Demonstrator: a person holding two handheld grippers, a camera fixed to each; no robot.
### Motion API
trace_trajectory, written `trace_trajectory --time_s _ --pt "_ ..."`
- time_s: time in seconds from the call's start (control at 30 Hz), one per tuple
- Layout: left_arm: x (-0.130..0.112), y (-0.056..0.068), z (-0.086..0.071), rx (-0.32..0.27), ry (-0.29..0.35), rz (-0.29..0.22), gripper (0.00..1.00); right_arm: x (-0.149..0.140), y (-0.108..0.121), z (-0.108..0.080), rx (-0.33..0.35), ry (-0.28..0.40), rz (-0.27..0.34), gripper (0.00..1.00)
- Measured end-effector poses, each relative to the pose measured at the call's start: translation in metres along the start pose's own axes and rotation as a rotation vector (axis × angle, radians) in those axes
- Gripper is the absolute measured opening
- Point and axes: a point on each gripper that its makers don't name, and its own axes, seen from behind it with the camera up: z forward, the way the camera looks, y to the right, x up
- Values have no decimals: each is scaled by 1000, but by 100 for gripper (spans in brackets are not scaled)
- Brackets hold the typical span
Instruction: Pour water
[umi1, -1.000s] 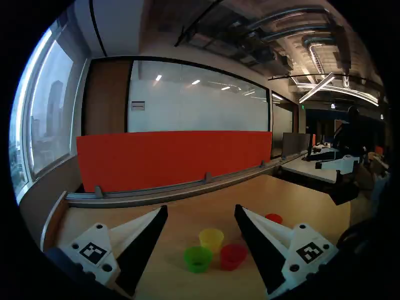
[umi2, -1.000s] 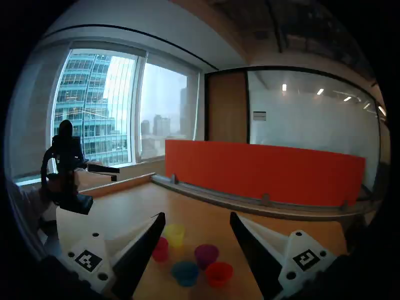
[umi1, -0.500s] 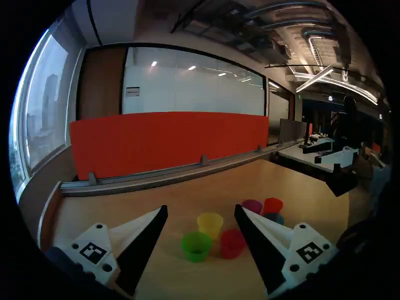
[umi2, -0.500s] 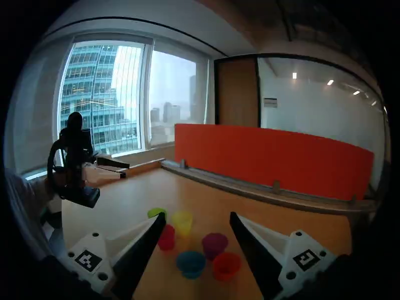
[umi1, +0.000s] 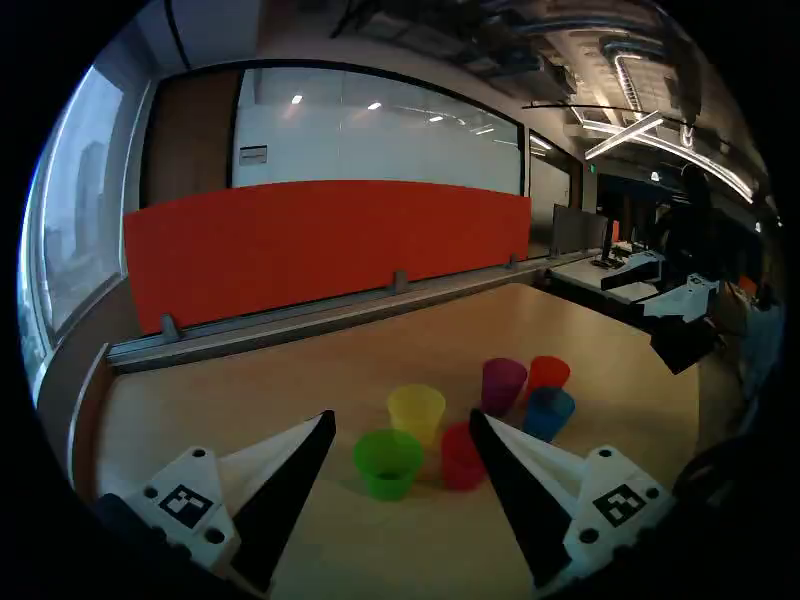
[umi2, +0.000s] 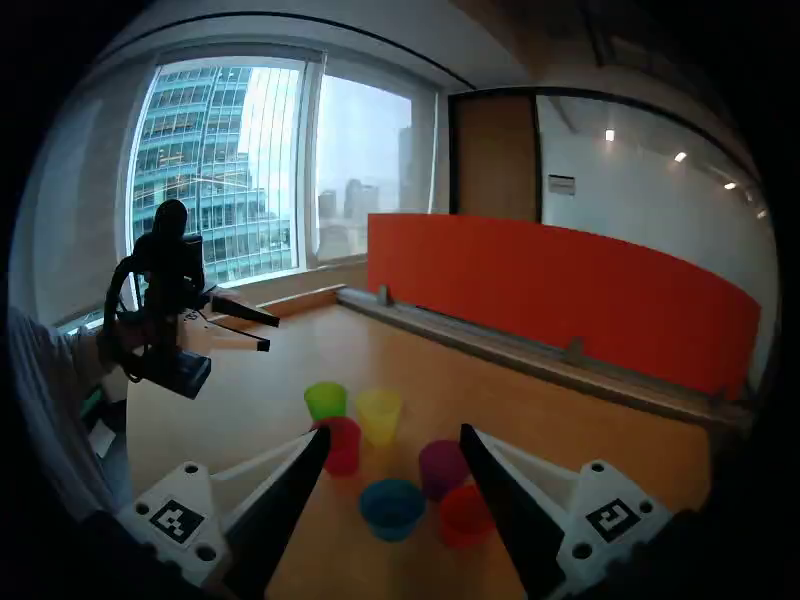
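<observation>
Six small plastic cups stand upright in a loose cluster on a light wooden table (umi1: 250, 390). None is held.

Left gripper view: the left gripper (umi1: 400, 415) has its fingers spread wide with nothing between the pads.
- The translucent green plastic cup (umi1: 388, 463) sits in the gap between the fingers, just past the tips.
- The yellow plastic cup (umi1: 416, 412) stands directly beyond it.
- The red plastic cup (umi1: 460, 455) is just beside the right finger's tip, with one edge hidden behind that finger.
- The purple plastic cup (umi1: 502, 385), the orange plastic cup (umi1: 548, 372) and the blue plastic cup (umi1: 548, 412) are grouped beyond the right fingertip, close together.

Whether any cup holds liquid cannot be told.

Right gripper view: the right gripper (umi2: 393, 431) is likewise spread wide and empty.
- The blue cup lies in the gap, nearest the camera.
- The purple and orange cups sit against the inner edge of the right finger, the orange one partly hidden by it.
- The red cup is at the left fingertip.
- The green and yellow cups stand beyond both tips.

In this view the left gripper also appears well off beyond the left finger, dark against a large window (umi2: 230, 180).

A long orange-red partition panel (umi1: 330, 245) runs along the table's far edge.
</observation>
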Motion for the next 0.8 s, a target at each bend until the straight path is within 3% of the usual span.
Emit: trace_trajectory --time_s 0.8 --pt "-79 3 36 -28 -168 37 100 -69 -6 27 32 -106 -1 100"
